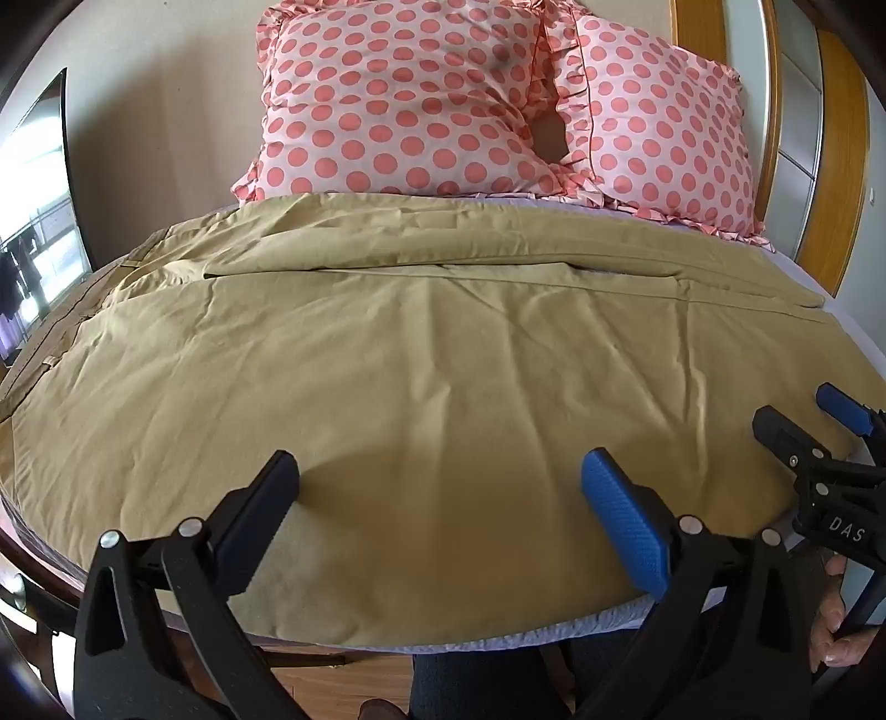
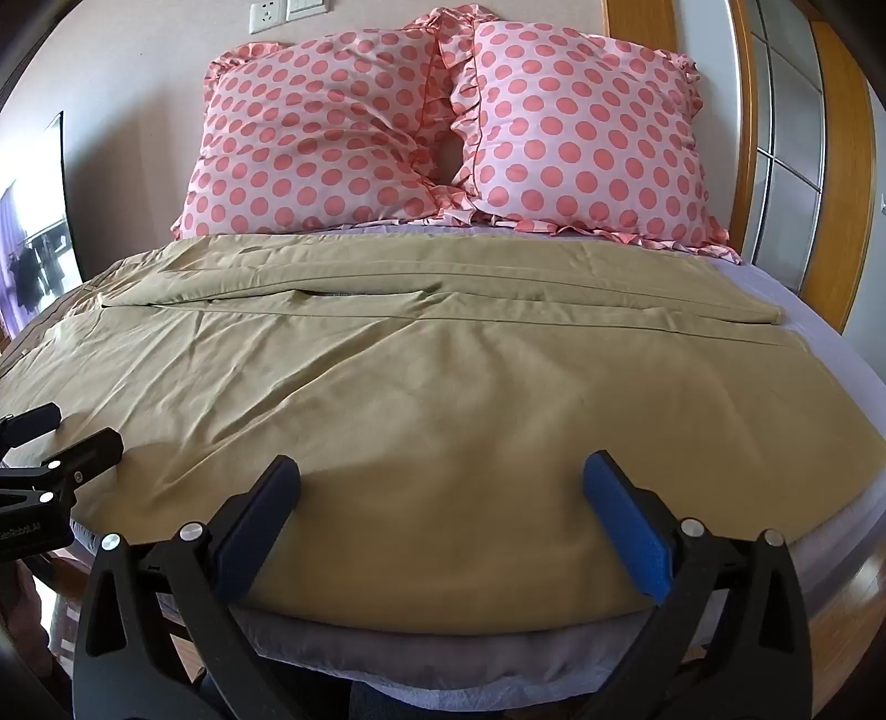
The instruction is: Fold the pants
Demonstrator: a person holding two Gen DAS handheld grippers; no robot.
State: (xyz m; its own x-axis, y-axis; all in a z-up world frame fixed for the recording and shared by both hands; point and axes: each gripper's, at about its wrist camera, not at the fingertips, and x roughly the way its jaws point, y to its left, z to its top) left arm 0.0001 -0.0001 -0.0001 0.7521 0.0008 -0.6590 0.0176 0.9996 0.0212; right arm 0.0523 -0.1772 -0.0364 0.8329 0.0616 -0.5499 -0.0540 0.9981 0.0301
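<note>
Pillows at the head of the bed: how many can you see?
2. The left pillow and right pillow lean side by side against the wall beyond the pants. Nothing suggests another, though one could hide behind.

A home bedroom is shown. A bed with a pale sheet is seen against the far wall, two pink polka-dot ruffled pillows are propped at its head, a wall socket is mounted above, and wood-framed sliding doors are seen at the right.

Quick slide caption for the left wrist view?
Open left gripper over khaki pants spread on bed, polka-dot pillows behind.
</note>
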